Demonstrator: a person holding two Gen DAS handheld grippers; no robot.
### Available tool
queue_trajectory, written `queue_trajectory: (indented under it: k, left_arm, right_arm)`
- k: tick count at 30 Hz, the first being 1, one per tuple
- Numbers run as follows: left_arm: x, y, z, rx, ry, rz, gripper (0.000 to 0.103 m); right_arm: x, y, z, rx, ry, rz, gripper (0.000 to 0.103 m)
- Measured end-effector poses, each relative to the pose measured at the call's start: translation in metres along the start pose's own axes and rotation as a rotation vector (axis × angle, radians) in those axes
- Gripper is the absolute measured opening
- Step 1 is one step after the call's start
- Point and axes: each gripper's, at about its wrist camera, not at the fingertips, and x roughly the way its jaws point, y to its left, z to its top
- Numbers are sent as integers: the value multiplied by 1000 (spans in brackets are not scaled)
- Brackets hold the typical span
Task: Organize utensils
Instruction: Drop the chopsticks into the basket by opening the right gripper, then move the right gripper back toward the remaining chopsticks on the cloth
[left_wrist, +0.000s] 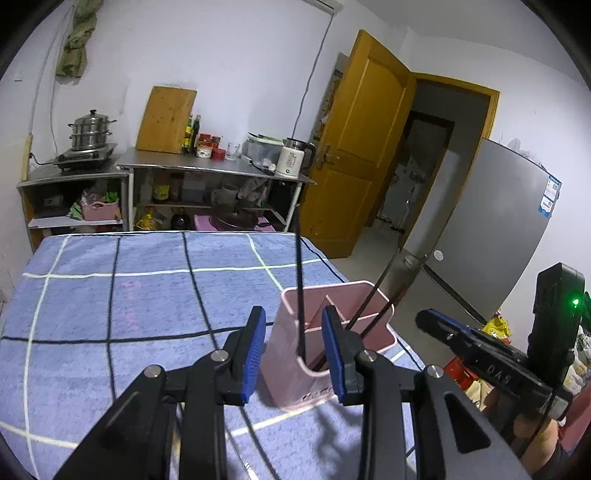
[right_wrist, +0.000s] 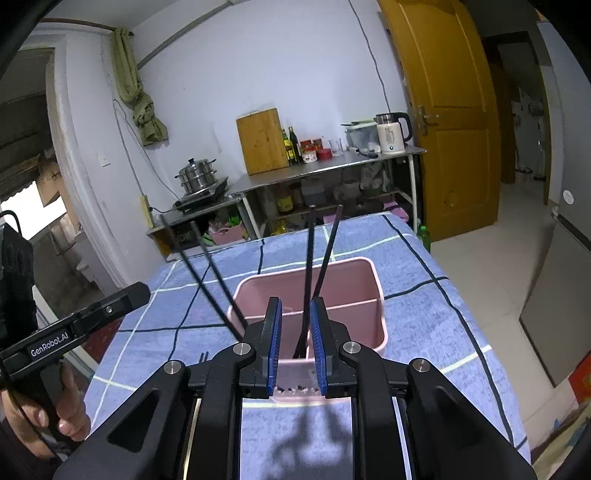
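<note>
A pink divided utensil holder stands on a table under a blue checked cloth. Several black chopsticks lean out of it: one upright, others slanting right. In the right wrist view two chopsticks rise in the middle and two more lean left. My left gripper is open, its blue pads on either side of the upright chopstick without pressing it. My right gripper is open too, with chopsticks passing loosely between its pads.
Behind the table stand steel shelves with a cutting board, bottles, a kettle and a steamer pot. A yellow door and a grey fridge are to the right. A hand holds the left gripper's handle.
</note>
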Motion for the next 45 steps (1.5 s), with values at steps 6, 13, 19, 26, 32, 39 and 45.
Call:
queue_trajectory:
  k: [6, 13, 19, 26, 32, 39, 45]
  left_arm:
    - [-33, 11, -20, -21, -43, 40, 33]
    - [-66, 23, -52, -21, -67, 94, 34]
    - [-78, 34, -79, -34, -44, 130, 34]
    - [-84, 46, -103, -67, -21, 152, 34]
    - [-82, 55, -115, -89, 3, 164, 34]
    - [-73, 65, -129, -107, 43, 179, 34]
    - [-59, 74, -135, -124, 77, 181, 31]
  right_arm:
    - [-17, 17, -20, -39, 0, 18, 16]
    - [-27, 35, -46, -85, 15, 9, 16]
    - [-30, 41, -65, -78, 37, 36, 16]
    - [-30, 52, -86, -86, 73, 62, 16]
    - [-23, 58, -98, -95, 107, 78, 16]
    - [-14, 67, -105, -117, 135, 97, 16]
    - [-2, 71, -109, -129, 159, 111, 16]
